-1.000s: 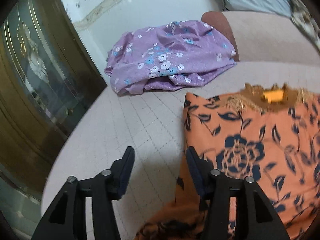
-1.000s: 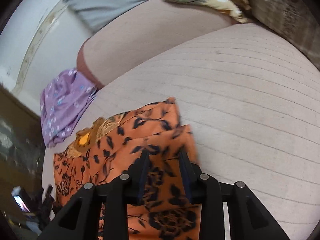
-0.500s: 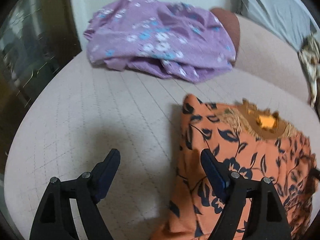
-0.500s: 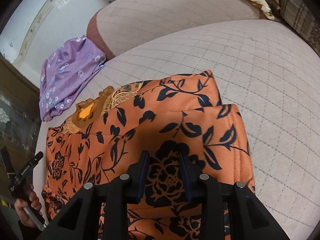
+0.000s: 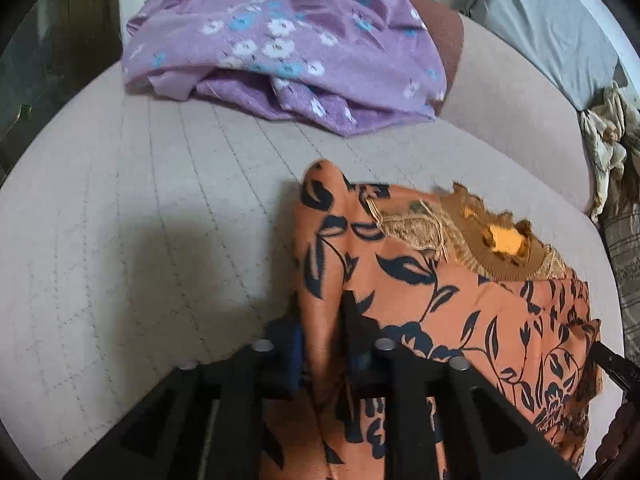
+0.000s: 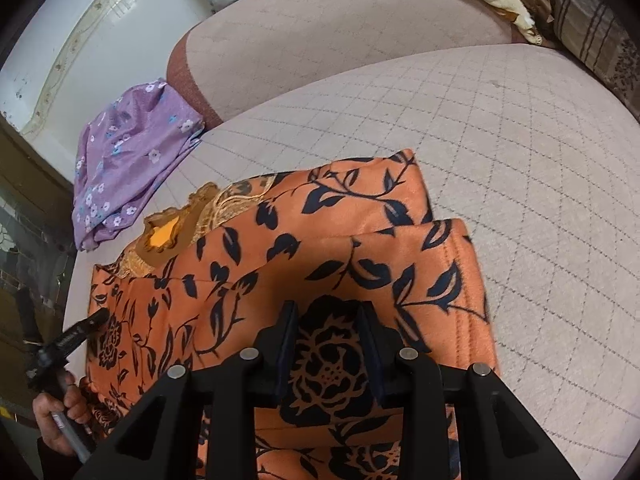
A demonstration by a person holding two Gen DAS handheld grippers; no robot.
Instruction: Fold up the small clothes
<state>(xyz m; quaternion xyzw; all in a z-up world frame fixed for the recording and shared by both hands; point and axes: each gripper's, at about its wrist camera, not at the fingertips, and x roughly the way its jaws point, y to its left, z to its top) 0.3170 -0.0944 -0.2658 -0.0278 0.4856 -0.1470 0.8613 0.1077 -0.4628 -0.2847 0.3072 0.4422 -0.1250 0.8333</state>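
Left gripper (image 5: 324, 344) just closed, pinching orange floral garment (image 5: 460, 300) edge; lift toward 3 o'clock (keep hem taut).

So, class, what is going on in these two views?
A person is folding an orange floral top on a quilted cushion, one pair of tongs in each hand. The left tongs have just closed on a raised fold at the top's edge. The right tongs grip its other side. A purple garment lies crumpled behind, untouched.
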